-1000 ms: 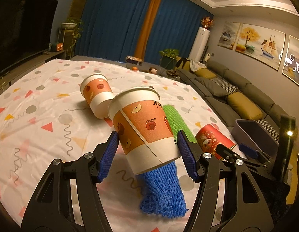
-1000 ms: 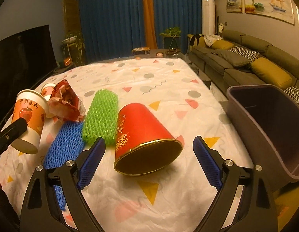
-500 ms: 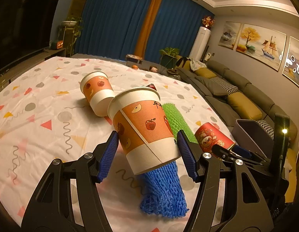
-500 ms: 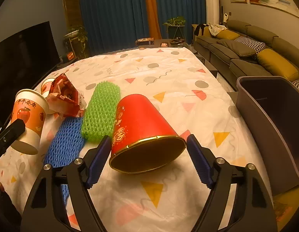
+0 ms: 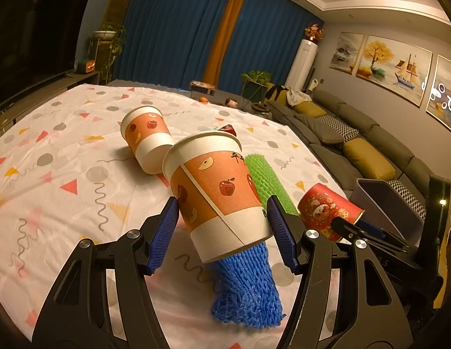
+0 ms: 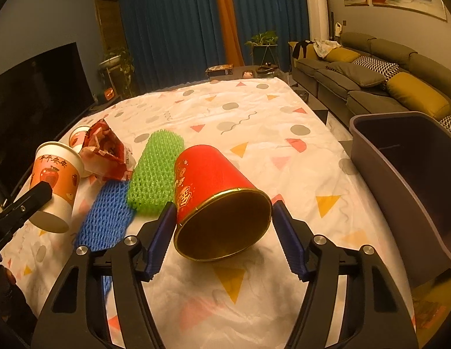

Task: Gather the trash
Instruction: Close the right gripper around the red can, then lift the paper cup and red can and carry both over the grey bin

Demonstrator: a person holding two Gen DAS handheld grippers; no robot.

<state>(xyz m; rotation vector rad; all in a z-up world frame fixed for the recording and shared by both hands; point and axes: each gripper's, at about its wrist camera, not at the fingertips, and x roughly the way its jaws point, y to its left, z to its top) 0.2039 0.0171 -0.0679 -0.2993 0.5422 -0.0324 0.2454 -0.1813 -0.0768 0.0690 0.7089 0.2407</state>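
Note:
My left gripper (image 5: pixel 222 203) is shut on an orange paper cup with apple prints (image 5: pixel 213 192), holding it tilted above the tablecloth; the same cup (image 6: pixel 56 174) shows at the left of the right wrist view. A red paper cup (image 6: pixel 208 174) lies on its side with its gold-rimmed mouth toward me. My right gripper (image 6: pixel 224 205) is closing around that mouth. Its left pad is at the rim and a sliver of gap shows at the right pad. The red cup (image 5: pixel 324 209) still rests on the cloth.
A second orange cup (image 5: pixel 146 136) lies on its side farther back, beside a crumpled red wrapper (image 6: pixel 106 151). A green foam net (image 6: pixel 155 168) and a blue one (image 6: pixel 106 215) lie left of the red cup. A grey bin (image 6: pixel 414 174) stands off the table's right edge.
The right gripper's jaws have narrowed from wide apart to the red cup's rim, and the gripper has edged closer around the cup. The left gripper and its orange cup have not moved.

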